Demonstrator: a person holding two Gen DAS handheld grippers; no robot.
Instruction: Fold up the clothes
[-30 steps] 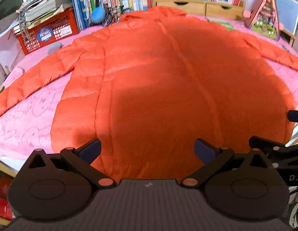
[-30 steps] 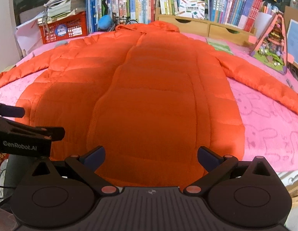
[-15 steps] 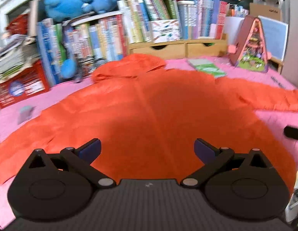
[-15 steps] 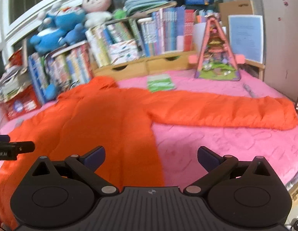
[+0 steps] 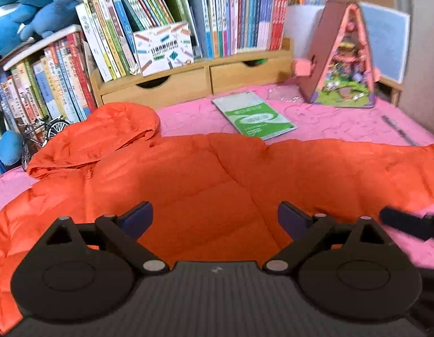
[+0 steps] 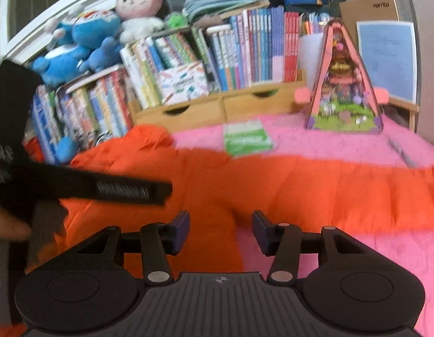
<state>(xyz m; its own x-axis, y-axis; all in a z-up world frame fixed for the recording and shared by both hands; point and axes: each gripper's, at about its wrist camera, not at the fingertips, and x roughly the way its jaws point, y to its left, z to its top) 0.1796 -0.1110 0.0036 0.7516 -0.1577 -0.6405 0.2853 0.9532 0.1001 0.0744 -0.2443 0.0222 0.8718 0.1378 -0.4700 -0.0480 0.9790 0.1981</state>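
A puffy orange quilted hooded jacket (image 5: 205,185) lies spread flat on a pink plush cover with faint cartoon outlines (image 5: 343,120), which drapes what seems to be a bed, though its edges are hard to make out. The hood (image 5: 110,132) points toward the back, and one sleeve (image 6: 357,193) stretches out to the right across the pink cover.

The left gripper (image 5: 215,219) hovers over the jacket's chest with its fingers wide apart and nothing between them; they have just been closing slightly. The right gripper (image 6: 220,229) sits over the spot where the sleeve joins the body, its fingers partway together after just closing, with no fabric visibly pinched.

Behind the jacket, a green and white booklet (image 5: 253,116) lies flat on the cover. A pink triangular toy house (image 5: 343,64) stands to the right. Along the back runs a low wooden drawer unit (image 5: 194,81) carrying a row of upright colourful books (image 5: 217,22). Blue plush toys (image 6: 76,47) and a pink rabbit plush (image 6: 138,8) sit on top of the books at the left.
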